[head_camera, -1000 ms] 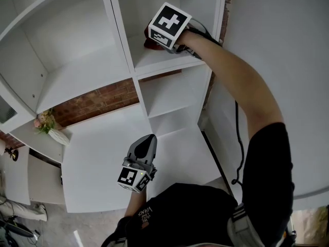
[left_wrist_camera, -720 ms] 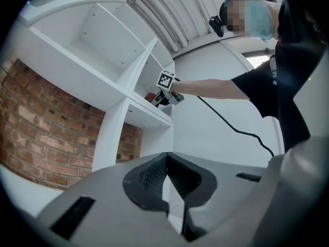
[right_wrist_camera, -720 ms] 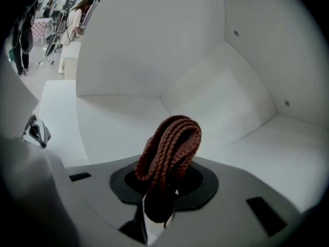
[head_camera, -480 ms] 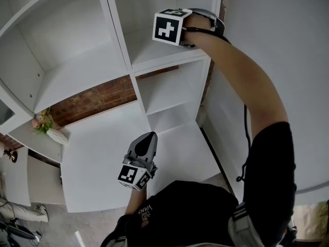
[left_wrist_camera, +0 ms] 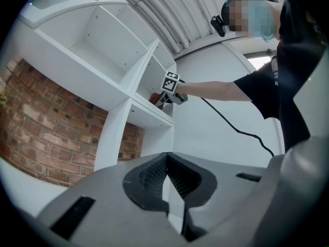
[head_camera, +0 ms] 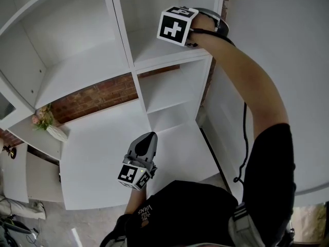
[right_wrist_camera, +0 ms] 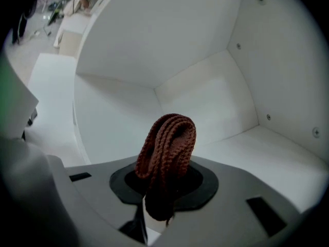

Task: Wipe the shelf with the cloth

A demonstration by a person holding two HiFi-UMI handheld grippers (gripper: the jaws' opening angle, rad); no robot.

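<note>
A folded brown-red knitted cloth [right_wrist_camera: 167, 151] stands up between the jaws of my right gripper [right_wrist_camera: 164, 189], which is shut on it. That gripper reaches into the upper right cubby of the white shelf [head_camera: 154, 53]. In the head view its marker cube [head_camera: 175, 27] hides the jaws and the cloth. From the left gripper view the cloth [left_wrist_camera: 154, 99] shows as a red bit just above the cubby's board; whether it touches the board I cannot tell. My left gripper [head_camera: 147, 139] hangs low in front of the shelf, shut and holding nothing [left_wrist_camera: 167, 161].
A vase of flowers [head_camera: 47, 125] stands on a low ledge at the left. A brick wall [head_camera: 97, 99] shows behind the shelf. A black cable [head_camera: 241, 138] hangs from the right arm. A white wall [head_camera: 277, 45] closes the right side.
My right gripper has slid to the right and a little outward in the cubby. The cloth, seen under the cube a second ago, is now hidden in the head view. The left gripper has stayed put.
</note>
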